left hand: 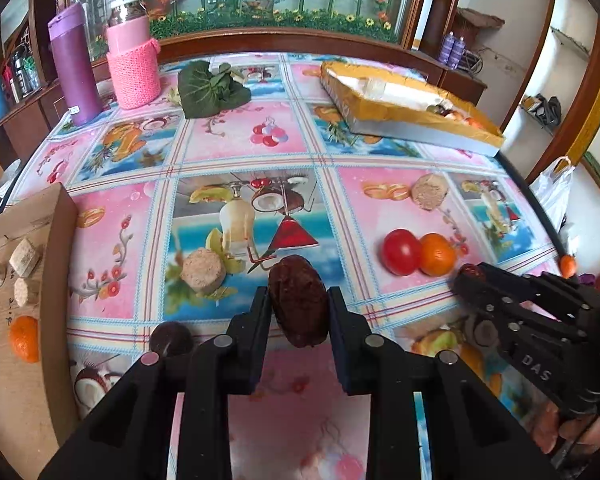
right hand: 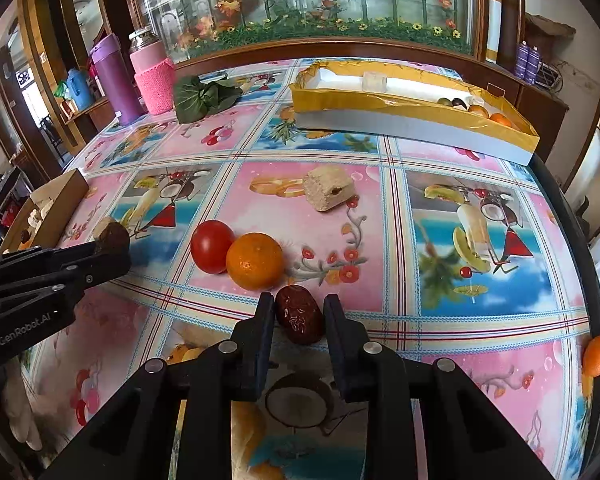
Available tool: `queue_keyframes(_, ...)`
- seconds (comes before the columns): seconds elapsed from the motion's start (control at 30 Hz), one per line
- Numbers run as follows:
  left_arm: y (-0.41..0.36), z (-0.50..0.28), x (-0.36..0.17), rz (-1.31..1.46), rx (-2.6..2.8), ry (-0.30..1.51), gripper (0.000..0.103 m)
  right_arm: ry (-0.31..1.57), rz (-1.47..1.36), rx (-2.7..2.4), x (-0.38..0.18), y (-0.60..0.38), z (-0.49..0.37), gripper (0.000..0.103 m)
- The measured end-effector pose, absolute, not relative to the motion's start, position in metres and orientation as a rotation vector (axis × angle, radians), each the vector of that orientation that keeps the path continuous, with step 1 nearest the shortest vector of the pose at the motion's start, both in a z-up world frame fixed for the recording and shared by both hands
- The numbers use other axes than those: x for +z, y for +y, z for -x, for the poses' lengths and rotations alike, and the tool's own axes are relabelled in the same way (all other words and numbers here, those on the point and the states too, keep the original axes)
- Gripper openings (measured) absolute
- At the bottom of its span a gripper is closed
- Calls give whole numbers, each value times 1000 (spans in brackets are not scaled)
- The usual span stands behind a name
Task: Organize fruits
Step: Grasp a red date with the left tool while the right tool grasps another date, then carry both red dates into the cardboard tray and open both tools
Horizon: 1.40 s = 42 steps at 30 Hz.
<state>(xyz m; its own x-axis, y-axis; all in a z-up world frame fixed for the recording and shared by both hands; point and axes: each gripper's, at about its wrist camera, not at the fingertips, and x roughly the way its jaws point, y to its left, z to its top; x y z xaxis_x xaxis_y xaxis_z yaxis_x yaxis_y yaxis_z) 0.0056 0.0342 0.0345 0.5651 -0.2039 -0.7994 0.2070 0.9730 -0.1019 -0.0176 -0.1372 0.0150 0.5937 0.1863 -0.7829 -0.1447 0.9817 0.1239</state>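
Left gripper [left hand: 299,312] grips a dark brown fruit [left hand: 299,304] above the table [left hand: 236,136]; right gripper [right hand: 299,314] brackets a second dark fruit [right hand: 300,314] beside the orange [right hand: 254,261], contact not confirmable. Recommend squeezing gently and lifting straight before carrying to the yellow-edged tray [right hand: 404,122]. Legible markings: "DAS" and "GenRobot.AI" on gripper bodies.

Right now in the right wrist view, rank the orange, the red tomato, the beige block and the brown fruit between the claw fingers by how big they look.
1. orange
2. red tomato, slightly smaller
3. beige block and brown fruit look alike; the fruit sits nearer the camera and the block farther away, so I won't rank them.
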Motion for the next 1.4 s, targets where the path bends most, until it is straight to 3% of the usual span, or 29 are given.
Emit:
queue_keyframes(0.37,130,52,68,162,-147,875,27,847,-22,237,55,-105,56,27)
queue_keyframes(0.83,313,91,45,340,217,895,27,824,118,543,81,73,77,28)
queue_keyframes(1.1,332,80,27,388,208,956,27,886,200,663,59,163,67,28)
queue_keyframes(1.4,332,74,22,400,183,959,27,950,267,668,28,203,55,28)
